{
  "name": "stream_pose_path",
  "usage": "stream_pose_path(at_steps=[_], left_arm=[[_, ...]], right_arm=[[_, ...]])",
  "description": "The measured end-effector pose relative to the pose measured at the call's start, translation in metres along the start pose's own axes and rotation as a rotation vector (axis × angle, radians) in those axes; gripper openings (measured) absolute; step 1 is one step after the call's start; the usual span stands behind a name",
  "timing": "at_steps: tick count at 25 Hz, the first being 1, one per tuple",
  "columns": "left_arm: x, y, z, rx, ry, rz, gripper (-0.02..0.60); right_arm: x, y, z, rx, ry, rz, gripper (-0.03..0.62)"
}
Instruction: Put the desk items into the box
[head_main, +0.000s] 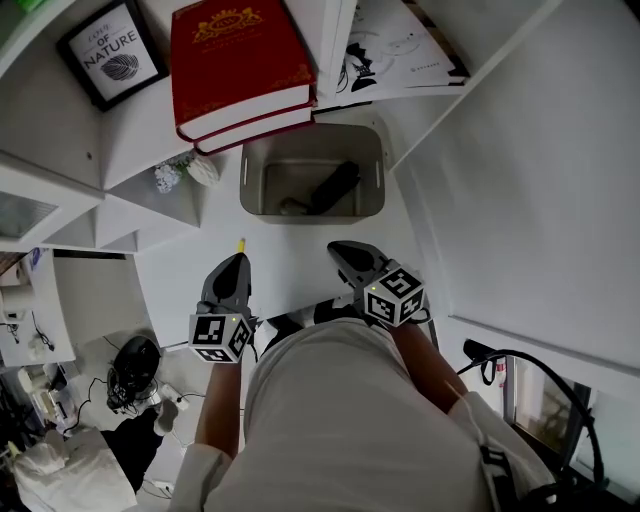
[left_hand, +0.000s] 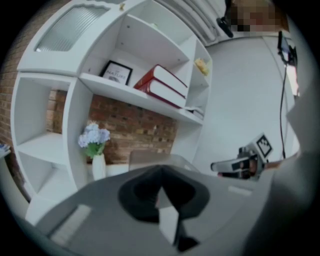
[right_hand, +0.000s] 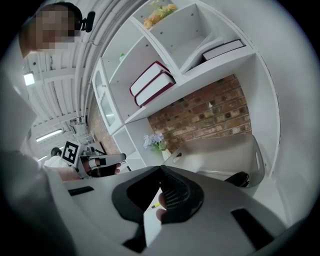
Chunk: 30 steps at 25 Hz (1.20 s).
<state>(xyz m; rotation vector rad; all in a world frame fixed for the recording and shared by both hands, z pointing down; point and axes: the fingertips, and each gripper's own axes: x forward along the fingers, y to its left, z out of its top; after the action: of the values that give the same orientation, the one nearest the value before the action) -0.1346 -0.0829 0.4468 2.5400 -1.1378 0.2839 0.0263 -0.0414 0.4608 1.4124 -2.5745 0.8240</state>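
Grey box (head_main: 258, 178) on white table (head_main: 300, 272), open-topped, under shelf unit (head_main: 130, 135). Inside box: long black item (head_main: 336, 185) lying slantwise, smaller dark thing (head_main: 292, 207) at its lower end; can't name either. Yellow-tipped pen (head_main: 241, 244) on table, outside box, just ahead of left tongs (head_main: 238, 258). Left tongs pressed together, nothing between them. Right tongs (head_main: 336, 247) also pressed together, empty, tip near box's front wall. White vase (left_hand: 98, 166) beside box holds pale blue flowers (left_hand: 94, 137).
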Motion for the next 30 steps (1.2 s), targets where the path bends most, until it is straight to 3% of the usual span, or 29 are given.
stream_pose_path(at_steps=[9,16,30], left_arm=[[-0.007,0.007,-0.003,-0.043,-0.010,-0.008,0.005],[-0.022,0.028,-0.023,-0.061,0.018,0.040,0.005],[-0.031,0.090,-0.118,-0.077,0.230,0.130,0.008]], right_arm=[[0.005,0.006,-0.001,0.001,0.003,0.007,-0.006],[0.023,0.018,-0.018,0.002,0.062,0.038,-0.006],[0.064,0.058,-0.051,0.006,0.172,0.098,-0.006]])
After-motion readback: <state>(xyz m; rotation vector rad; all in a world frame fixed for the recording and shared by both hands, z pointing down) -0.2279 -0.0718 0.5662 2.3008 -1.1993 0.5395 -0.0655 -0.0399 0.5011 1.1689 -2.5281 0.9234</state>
